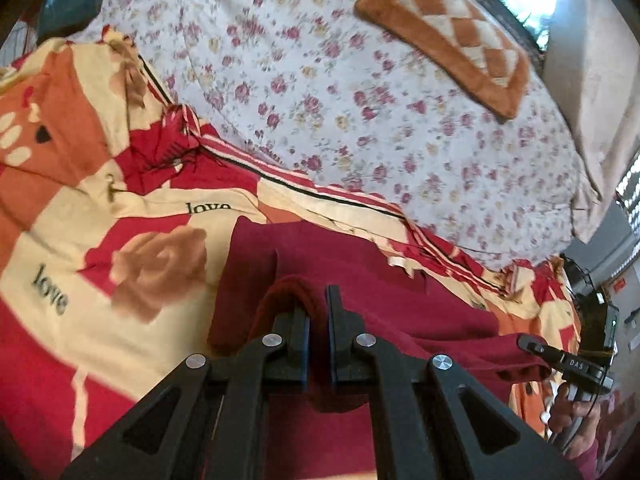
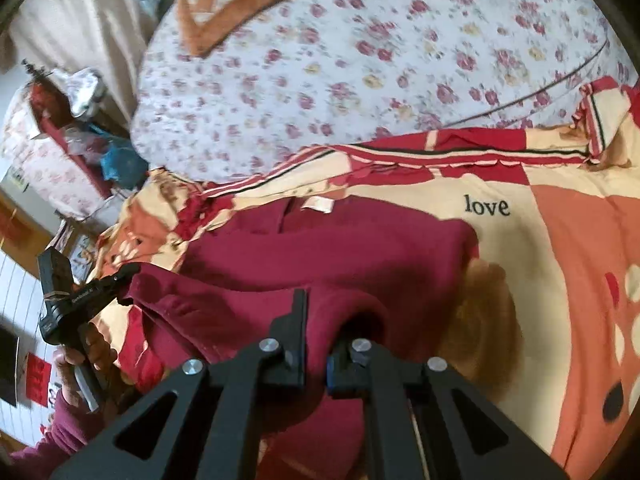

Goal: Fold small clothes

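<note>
- Both grippers have the dark red garment (image 1: 360,292) pinched at its near edge, and the fold is mid-air: this is where it can slip.
- Left gripper (image 1: 318,320): jaws clamped on a thick roll of hem. If the bunched cloth creeps out, that corner drops and the fold lands crooked.
- Right gripper (image 2: 320,320): jaws together on the cloth, one finger buried under the fabric. A thin bite; a tug from the other side could pull it free.
- If the two hands travel unevenly, the edge between them sags or twists, and it looks slack already.
- The garment lies on the red, cream and orange "love" bedspread (image 2: 520,248), far part flat, near edge lifted.
- It looks like soft knit, plain maroon, a pale label (image 2: 318,203) at the neck, a sleeve trailing sideways.
- The floral sheet (image 1: 360,100) beyond is well apart.
</note>
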Demonstrator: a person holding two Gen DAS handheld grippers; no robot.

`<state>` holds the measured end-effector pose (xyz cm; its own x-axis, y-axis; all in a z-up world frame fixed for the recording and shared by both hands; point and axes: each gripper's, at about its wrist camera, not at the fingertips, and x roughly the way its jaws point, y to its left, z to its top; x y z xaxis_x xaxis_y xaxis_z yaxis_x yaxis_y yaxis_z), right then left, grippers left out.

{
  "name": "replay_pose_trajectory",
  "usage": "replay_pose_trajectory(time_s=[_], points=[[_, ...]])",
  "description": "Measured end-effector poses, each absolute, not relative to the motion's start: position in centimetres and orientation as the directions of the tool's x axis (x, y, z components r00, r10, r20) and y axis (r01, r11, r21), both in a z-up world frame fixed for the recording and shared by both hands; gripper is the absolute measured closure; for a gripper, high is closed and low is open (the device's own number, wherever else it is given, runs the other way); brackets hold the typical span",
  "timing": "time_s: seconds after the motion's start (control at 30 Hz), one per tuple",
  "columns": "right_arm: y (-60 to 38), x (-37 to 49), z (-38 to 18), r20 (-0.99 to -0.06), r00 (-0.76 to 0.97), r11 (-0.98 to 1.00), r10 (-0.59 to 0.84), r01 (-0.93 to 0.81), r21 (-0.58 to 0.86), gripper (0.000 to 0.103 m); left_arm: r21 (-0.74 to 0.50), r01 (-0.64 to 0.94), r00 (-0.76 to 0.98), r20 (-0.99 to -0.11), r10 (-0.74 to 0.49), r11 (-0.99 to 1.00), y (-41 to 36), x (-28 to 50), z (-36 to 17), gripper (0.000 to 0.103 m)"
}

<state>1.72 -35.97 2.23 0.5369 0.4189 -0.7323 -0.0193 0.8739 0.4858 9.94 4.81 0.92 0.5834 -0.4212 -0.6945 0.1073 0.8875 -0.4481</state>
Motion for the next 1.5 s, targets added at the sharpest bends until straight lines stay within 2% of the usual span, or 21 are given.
replay_pose_trajectory(time_s=[0.27, 0.37, 0.43, 0.5, 0.57, 0.63, 0.67, 0.7, 0.73, 0.77, 0.83, 0.87, 1.0, 1.13, 1.23, 1.37, 1.5], points=[[-37.6, 7.4, -3.0, -0.780, 0.480, 0.867, 0.401, 0.075, 0.492, 0.097, -0.460, 0.059, 0.544, -0.729, -0.415, 0.886, 4.3, 15.1, -3.1, 0.103], [-38.0, 8.1, -3.3, -0.765, 0.491, 0.853, 0.416, 0.082, 0.516, 0.097, -0.456, 0.069, 0.544, -0.728, -0.416, 0.887, 4.0, 15.8, -3.4, 0.103], [-38.5, 8.7, -3.9, -0.752, 0.491, 0.828, 0.440, 0.103, 0.552, 0.090, -0.457, 0.068, 0.531, -0.736, -0.420, 0.887, 3.8, 16.4, -3.6, 0.103], [-39.1, 9.0, -4.6, -0.754, 0.469, 0.806, 0.459, 0.137, 0.576, 0.089, -0.474, 0.064, 0.510, -0.740, -0.437, 0.878, 3.9, 17.1, -3.8, 0.103], [-39.7, 9.1, -4.7, -0.740, 0.464, 0.779, 0.487, 0.153, 0.608, 0.084, -0.507, 0.064, 0.499, -0.730, -0.468, 0.860, 4.3, 17.3, -3.6, 0.103], [-40.6, 8.8, -3.9, -0.700, 0.501, 0.741, 0.509, 0.158, 0.652, 0.066, -0.548, 0.083, 0.501, -0.699, -0.510, 0.832, 4.9, 17.3, -2.7, 0.103], [-41.0, 8.5, -3.2, -0.685, 0.530, 0.735, 0.500, 0.159, 0.659, 0.062, -0.556, 0.090, 0.504, -0.691, -0.519, 0.826, 5.0, 17.3, -2.4, 0.099], [-41.4, 8.1, -2.5, -0.674, 0.555, 0.733, 0.488, 0.158, 0.661, 0.052, -0.560, 0.095, 0.508, -0.683, -0.524, 0.823, 5.2, 17.2, -1.9, 0.094], [-41.7, 7.8, -1.8, -0.676, 0.576, 0.745, 0.460, 0.164, 0.647, 0.047, -0.566, 0.104, 0.510, -0.676, -0.532, 0.818, 5.2, 17.1, -1.5, 0.090], [-41.8, 7.1, -0.8, -0.683, 0.601, 0.772, 0.416, 0.163, 0.614, 0.047, -0.559, 0.112, 0.523, -0.669, -0.527, 0.822, 5.3, 16.9, -0.9, 0.085], [-41.4, 6.2, 0.3, -0.681, 0.616, 0.802, 0.396, 0.129, 0.583, 0.047, -0.525, 0.125, 0.574, -0.654, -0.493, 0.842, 5.5, 16.1, 0.3, 0.068], [-40.9, 5.6, 0.8, -0.679, 0.619, 0.815, 0.395, 0.106, 0.570, 0.047, -0.523, 0.131, 0.588, -0.643, -0.490, 0.842, 5.7, 15.9, 0.6, 0.066], [-38.1, 4.9, 0.8, -0.713, 0.585, 0.871, 0.388, 0.021, 0.491, 0.047, -0.529, 0.119, 0.575, -0.653, -0.493, 0.840, 5.7, 16.2, 0.0, 0.065], [-35.5, 7.4, -1.1, -0.774, 0.533, 0.914, 0.342, 0.002, 0.406, 0.048, -0.467, 0.079, 0.528, -0.730, -0.434, 0.881, 4.2, 17.1, -2.5, 0.065], [-34.5, 10.4, -3.0, -0.810, 0.502, 0.929, 0.303, 0.035, 0.369, 0.048, -0.419, 0.009, 0.484, -0.792, -0.371, 0.908, 3.8, 18.5, -5.2, 0.065], [-34.4, 13.0, -5.3, -0.868, 0.467, 0.966, 0.169, 0.097, 0.240, 0.050, -0.397, -0.036, 0.482, -0.811, -0.332, 0.917, 4.0, 19.7, -7.1, 0.065], [-34.8, 13.2, -6.0, -0.877, 0.450, 0.963, 0.169, 0.112, 0.243, 0.050, -0.373, -0.029, 0.481, -0.819, -0.314, 0.927, 3.8, 19.8, -6.7, 0.065]])
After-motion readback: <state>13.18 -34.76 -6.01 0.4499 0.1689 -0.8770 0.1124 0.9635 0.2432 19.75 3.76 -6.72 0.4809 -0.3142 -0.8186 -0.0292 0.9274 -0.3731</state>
